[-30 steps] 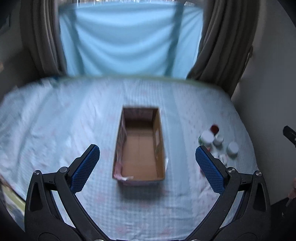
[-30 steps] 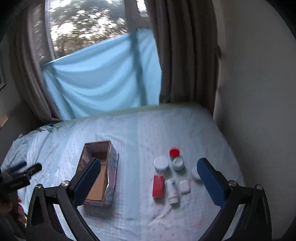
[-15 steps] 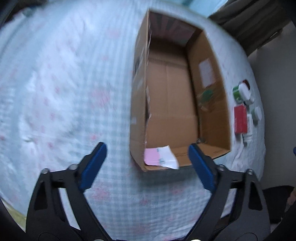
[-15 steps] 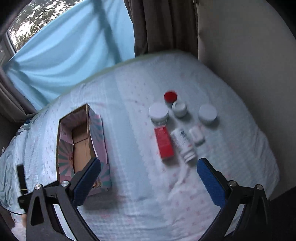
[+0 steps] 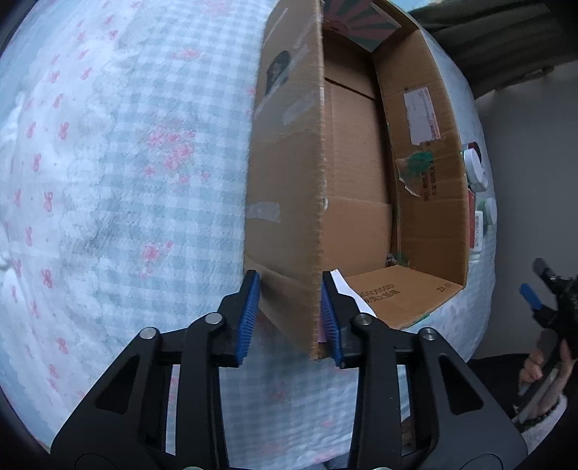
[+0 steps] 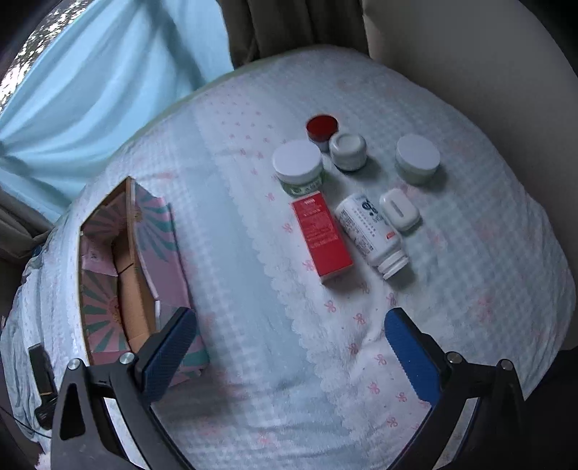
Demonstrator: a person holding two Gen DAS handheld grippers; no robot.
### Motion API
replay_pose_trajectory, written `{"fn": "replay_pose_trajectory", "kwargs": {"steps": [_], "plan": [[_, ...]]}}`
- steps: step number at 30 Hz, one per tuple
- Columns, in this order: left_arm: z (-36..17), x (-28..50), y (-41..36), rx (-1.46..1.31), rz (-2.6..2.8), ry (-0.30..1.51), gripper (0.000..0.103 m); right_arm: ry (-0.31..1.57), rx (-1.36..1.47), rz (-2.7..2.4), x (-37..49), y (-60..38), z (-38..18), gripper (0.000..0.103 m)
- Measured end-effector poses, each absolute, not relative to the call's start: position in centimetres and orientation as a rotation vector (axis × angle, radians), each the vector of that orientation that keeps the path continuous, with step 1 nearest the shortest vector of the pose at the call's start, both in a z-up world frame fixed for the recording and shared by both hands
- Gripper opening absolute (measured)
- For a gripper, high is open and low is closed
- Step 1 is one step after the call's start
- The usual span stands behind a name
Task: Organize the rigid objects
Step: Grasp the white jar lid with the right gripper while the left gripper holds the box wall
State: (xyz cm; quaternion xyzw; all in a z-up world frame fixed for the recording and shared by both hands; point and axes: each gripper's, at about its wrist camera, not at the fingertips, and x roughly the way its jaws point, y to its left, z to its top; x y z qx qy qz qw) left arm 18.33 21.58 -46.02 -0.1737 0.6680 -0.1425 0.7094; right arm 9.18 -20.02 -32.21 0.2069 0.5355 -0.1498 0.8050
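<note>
My left gripper (image 5: pixel 289 314) straddles the near left corner of the open cardboard box (image 5: pixel 289 188), one finger outside the wall and one inside; the jaws look partly closed and I cannot tell if they pinch it. The box is empty apart from a paper slip (image 5: pixel 352 293). In the right wrist view the box (image 6: pixel 126 267) lies left, and my right gripper (image 6: pixel 285 347) is open and empty above the bed. Ahead of it lie a red carton (image 6: pixel 321 235), a white bottle (image 6: pixel 372 231) on its side, a small white case (image 6: pixel 399 209) and several jars (image 6: pixel 298 164).
The bed has a light blue checked cover (image 6: pixel 245 260) with pink bows. A wall (image 6: pixel 469 54) stands at the right, curtains (image 6: pixel 289 25) and a blue sheet (image 6: pixel 108 72) at the back. The jars also show past the box in the left wrist view (image 5: pixel 477 170).
My left gripper dropped down to the box's near left corner and narrowed around its wall. My right gripper moved lower and closer to the objects, staying open.
</note>
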Motion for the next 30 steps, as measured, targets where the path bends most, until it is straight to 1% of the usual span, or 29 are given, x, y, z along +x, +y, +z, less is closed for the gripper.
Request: {"fn": "replay_pose_trajectory", "kwargs": {"steps": [8,15,20,25,26,28,30], "plan": [[-45.9,18.5,20.3,-0.346,-0.32,1.499,0.029,1.18,0.421,-0.4,11.8,-25.7,-34.6,0.103],[-45.9,18.6,19.7,-0.339,-0.314,1.502,0.029,1.172,0.421,-0.45,16.3,-34.6,-36.4,0.103],[-45.9,18.7,19.4,-0.329,-0.318,1.5,0.029,1.174,0.408,-0.54,19.5,-40.4,-40.4,0.103],[-45.9,18.8,19.3,-0.312,-0.323,1.496,0.029,1.171,0.41,-0.59,20.9,-42.5,-43.7,0.103],[-45.8,18.8,19.2,-0.304,-0.323,1.495,0.029,1.166,0.412,-0.594,21.0,-42.7,-44.1,0.102],[-45.7,18.8,19.0,-0.291,-0.326,1.494,0.029,1.164,0.415,-0.607,21.2,-42.9,-44.7,0.097],[-45.8,18.9,18.9,-0.287,-0.332,1.497,0.029,1.161,0.418,-0.613,21.3,-42.8,-45.1,0.095]]}}
